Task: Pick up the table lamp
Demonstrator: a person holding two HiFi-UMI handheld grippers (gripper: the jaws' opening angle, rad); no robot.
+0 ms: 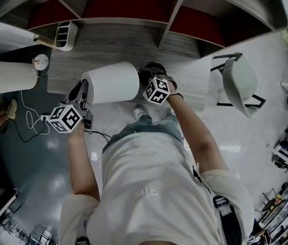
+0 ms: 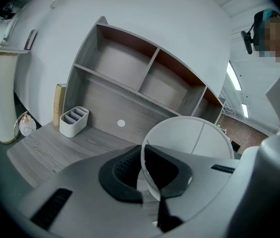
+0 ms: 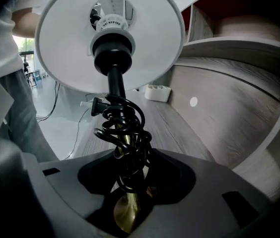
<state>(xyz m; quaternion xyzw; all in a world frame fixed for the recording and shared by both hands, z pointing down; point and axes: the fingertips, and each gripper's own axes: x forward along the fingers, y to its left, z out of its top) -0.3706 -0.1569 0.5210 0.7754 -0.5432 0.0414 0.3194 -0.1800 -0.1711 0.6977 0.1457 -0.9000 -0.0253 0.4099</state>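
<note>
The table lamp lies sideways at the wooden desk's front edge. Its white drum shade [image 1: 111, 82] points left, and its brass stem [image 3: 122, 143], wrapped in coiled black cord [image 3: 125, 128], points right. My left gripper [image 1: 84, 95] is shut on the shade's thin rim [image 2: 142, 175], which runs between its dark pads. My right gripper [image 1: 146, 79] is closed around the cord-wrapped stem just above the brass base [image 3: 125, 214], looking into the shade's underside [image 3: 145, 58] and the black bulb socket [image 3: 111, 48]. I cannot tell whether the shade rests on the desk.
The grey wooden desk [image 1: 113, 45] carries a shelf unit with cubbies [image 2: 130, 68], a white divided organiser [image 1: 66, 34], a small round clock [image 1: 41, 62] and another tall white shade [image 1: 6, 75] at the left. A white cable [image 1: 29, 119] trails on the floor. A chair [image 1: 238, 83] stands to the right.
</note>
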